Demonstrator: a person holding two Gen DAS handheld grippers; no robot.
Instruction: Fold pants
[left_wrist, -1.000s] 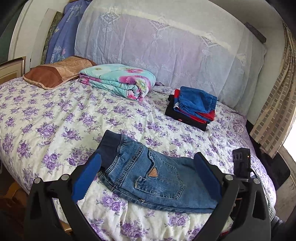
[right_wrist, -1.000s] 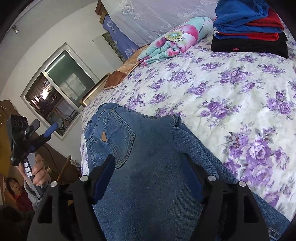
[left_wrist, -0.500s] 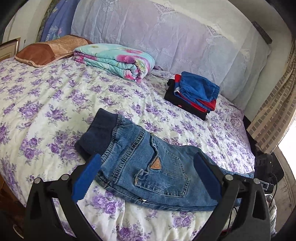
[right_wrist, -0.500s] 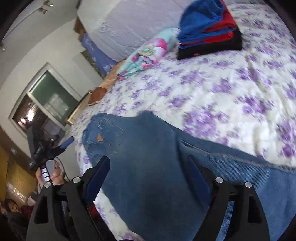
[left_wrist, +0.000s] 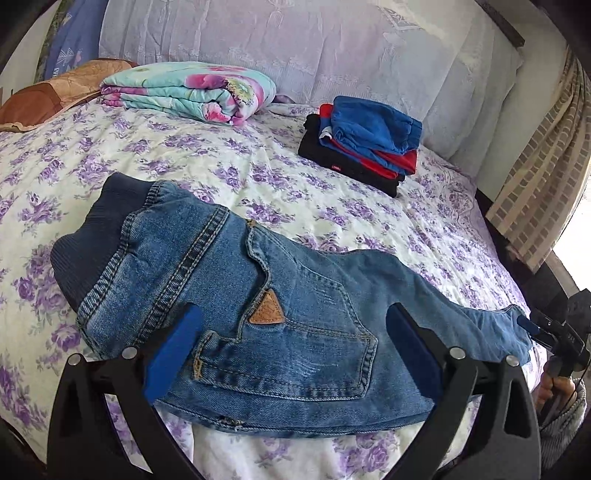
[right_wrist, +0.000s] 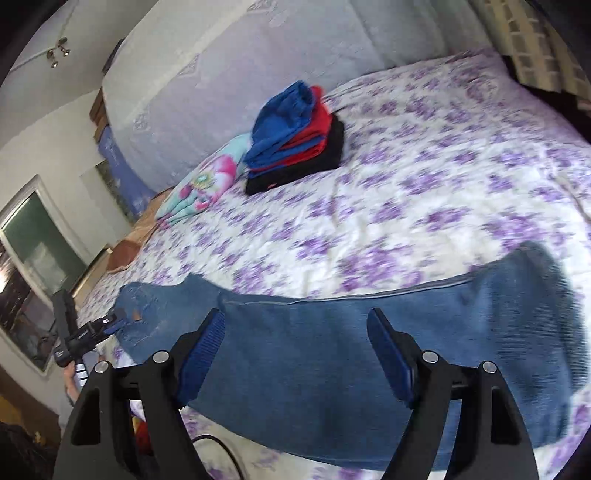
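A pair of blue jeans with a dark ribbed waistband and a tan triangle patch lies flat along the near edge of the bed. My left gripper is open, hovering over the back pocket at the waist end. My right gripper is open, hovering over the legs, which stretch right to the cuffs. Neither holds any cloth. The right gripper's tip shows at the cuff end in the left wrist view; the left gripper shows by the waist in the right wrist view.
A stack of folded blue, red and black clothes sits toward the headboard, also in the right wrist view. A folded floral quilt and a brown pillow lie at the back left. The floral bedspread lies between. Curtains hang at the right.
Both grippers have shifted: the left has come closer over the waist and pocket, the right has swung along the legs toward the cuff end. The jeans lie stretched out.
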